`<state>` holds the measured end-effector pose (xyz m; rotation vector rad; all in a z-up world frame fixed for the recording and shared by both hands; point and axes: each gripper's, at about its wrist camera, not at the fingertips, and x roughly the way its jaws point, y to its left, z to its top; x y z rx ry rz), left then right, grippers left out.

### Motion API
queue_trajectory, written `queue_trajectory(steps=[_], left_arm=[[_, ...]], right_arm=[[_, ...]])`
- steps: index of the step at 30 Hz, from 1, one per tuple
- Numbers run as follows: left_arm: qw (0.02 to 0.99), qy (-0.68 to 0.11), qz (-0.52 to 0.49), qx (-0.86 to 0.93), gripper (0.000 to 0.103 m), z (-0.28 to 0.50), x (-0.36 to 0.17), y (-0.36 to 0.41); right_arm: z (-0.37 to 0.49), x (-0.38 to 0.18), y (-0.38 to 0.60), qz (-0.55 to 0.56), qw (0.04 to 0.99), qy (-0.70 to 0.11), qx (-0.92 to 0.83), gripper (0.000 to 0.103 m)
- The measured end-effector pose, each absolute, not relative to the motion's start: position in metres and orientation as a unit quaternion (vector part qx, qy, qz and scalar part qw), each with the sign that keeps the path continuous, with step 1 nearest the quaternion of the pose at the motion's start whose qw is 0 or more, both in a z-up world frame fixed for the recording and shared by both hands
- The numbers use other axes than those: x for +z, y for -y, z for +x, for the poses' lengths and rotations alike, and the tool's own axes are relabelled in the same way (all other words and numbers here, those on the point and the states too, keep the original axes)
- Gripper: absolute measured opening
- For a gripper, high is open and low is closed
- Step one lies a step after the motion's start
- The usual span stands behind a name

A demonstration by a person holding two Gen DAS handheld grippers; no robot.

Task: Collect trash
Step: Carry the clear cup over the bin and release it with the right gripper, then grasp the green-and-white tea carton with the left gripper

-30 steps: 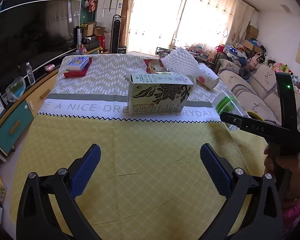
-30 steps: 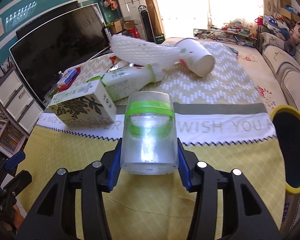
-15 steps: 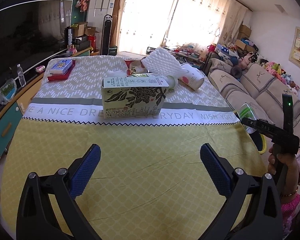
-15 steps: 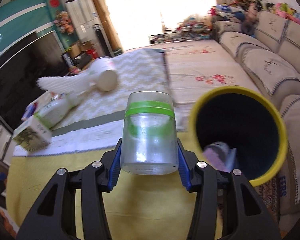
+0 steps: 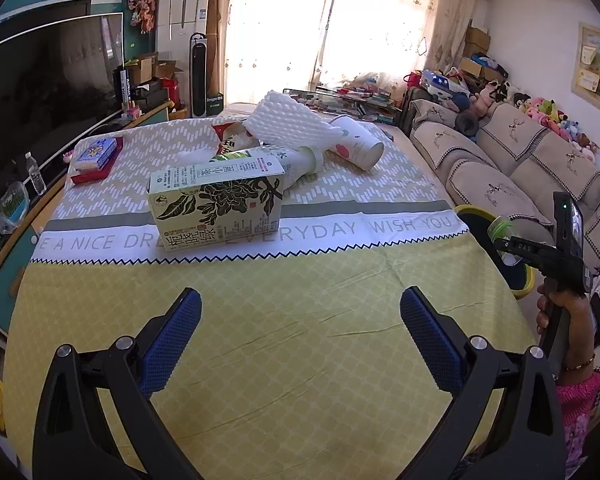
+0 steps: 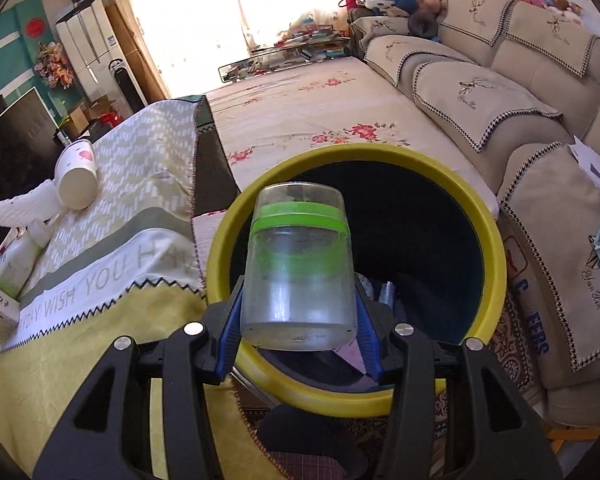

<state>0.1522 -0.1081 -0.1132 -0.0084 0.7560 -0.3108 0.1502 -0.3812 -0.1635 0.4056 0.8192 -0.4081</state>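
- Right wrist view: your right gripper (image 6: pixel 298 330) is clamping a clear plastic jar (image 6: pixel 300 264) with a green band between its blue pads, and the jar is hanging over the open mouth of the yellow-rimmed bin (image 6: pixel 496 240).
- Some scraps are lying at the bottom of the bin.
- Beside the bin, the table's patterned cloth (image 6: pixel 112 280) is carrying a tipped paper cup (image 6: pixel 78 178) and white foam netting (image 6: pixel 20 206).
- Left wrist view: your left gripper (image 5: pixel 300 336) is hovering with its jaws spread wide and nothing between them, above the yellow cloth.
- Farther along the table, a tea carton (image 5: pixel 216 204) is lying in front of a bottle (image 5: pixel 296 162), the foam netting and the cup.
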Motion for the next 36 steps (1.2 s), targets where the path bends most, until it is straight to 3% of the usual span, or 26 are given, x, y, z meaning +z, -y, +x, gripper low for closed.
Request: queue_trajectory(steps=[1, 3, 14, 26, 36], left_arm=[[0.918, -0.368, -0.003, -0.15, 0.098, 0.153, -0.113, 0.109], [0.917, -0.37, -0.002, -0.15, 0.098, 0.154, -0.114, 0.11], [0.916, -0.375, 0.0, -0.145, 0.098, 0.167, -0.123, 0.097], [0.922, -0.361, 0.067, -0.126, 0.098, 0.222, -0.128, 0.048], [0.902, -0.35, 0.112, -0.228, 0.098, 0.282, -0.135, 0.034]], right_arm=[[0.15, -0.164, 0.382, 0.199, 0.877, -0.391, -0.196, 0.058], [0.147, -0.161, 0.384, 0.206, 0.88, -0.381, -0.194, 0.063], [0.153, -0.15, 0.367, 0.184, 0.886, -0.383, -0.185, 0.063], [0.163, -0.145, 0.341, 0.166, 0.889, -0.391, -0.172, 0.064], [0.168, -0.142, 0.33, 0.154, 0.887, -0.396, -0.179, 0.064]])
